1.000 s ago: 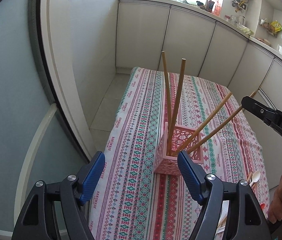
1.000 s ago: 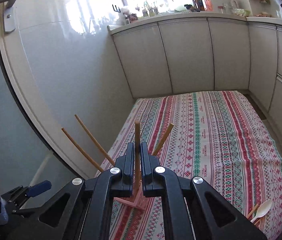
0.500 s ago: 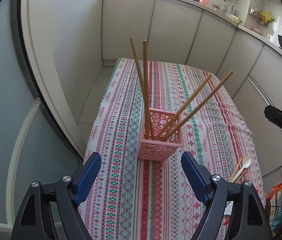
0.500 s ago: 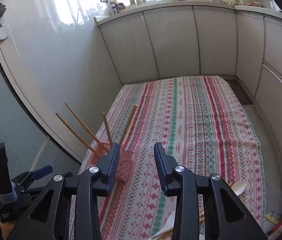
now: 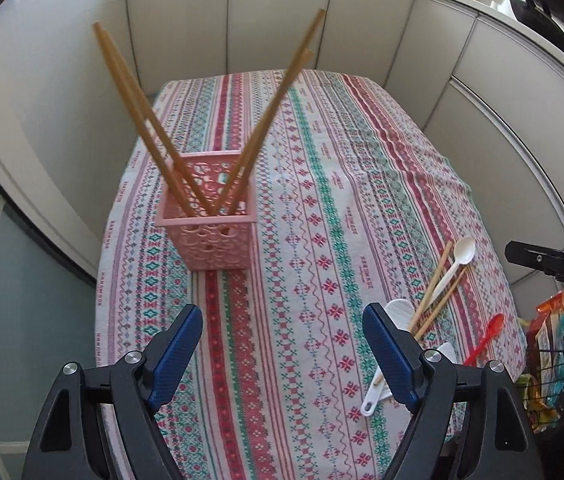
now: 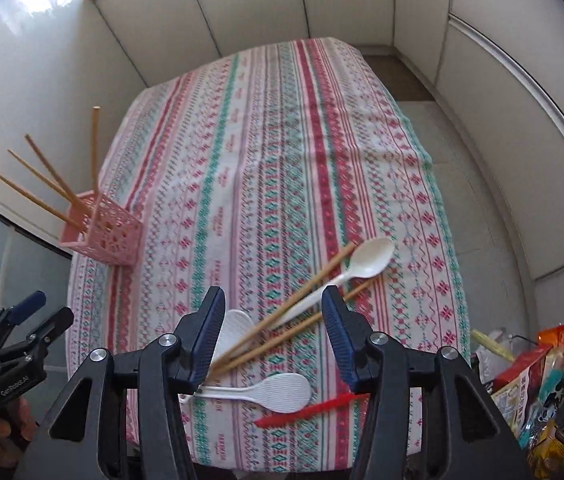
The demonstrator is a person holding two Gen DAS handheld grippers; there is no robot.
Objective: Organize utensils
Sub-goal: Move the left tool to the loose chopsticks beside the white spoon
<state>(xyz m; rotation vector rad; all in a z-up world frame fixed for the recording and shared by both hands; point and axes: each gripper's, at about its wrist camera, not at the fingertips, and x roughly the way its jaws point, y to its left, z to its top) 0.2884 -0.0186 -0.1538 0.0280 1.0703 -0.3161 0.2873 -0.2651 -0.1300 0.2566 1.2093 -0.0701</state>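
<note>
Surface: table (image 6: 362, 128) under a striped, patterned cloth, white cabinet doors around.
Holder: pink basket (image 5: 207, 224) at the table's left edge, four chopsticks (image 5: 138, 120) upright inside.
Loose: two chopsticks (image 6: 282, 324), white spoon (image 6: 362, 264), two white paddles (image 6: 274, 392), red spoon (image 6: 310, 410).
Writing: "GenRobot.AI".
Left gripper (image 5: 282, 356): fingers spread, nothing between.
Right gripper (image 6: 274, 332): fingers just been opening, spread above the loose pile.

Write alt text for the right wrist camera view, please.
An open right gripper hovers over loose chopsticks, white spoons and a red spoon on a striped tablecloth; a pink basket holding four chopsticks stands at left.
</note>
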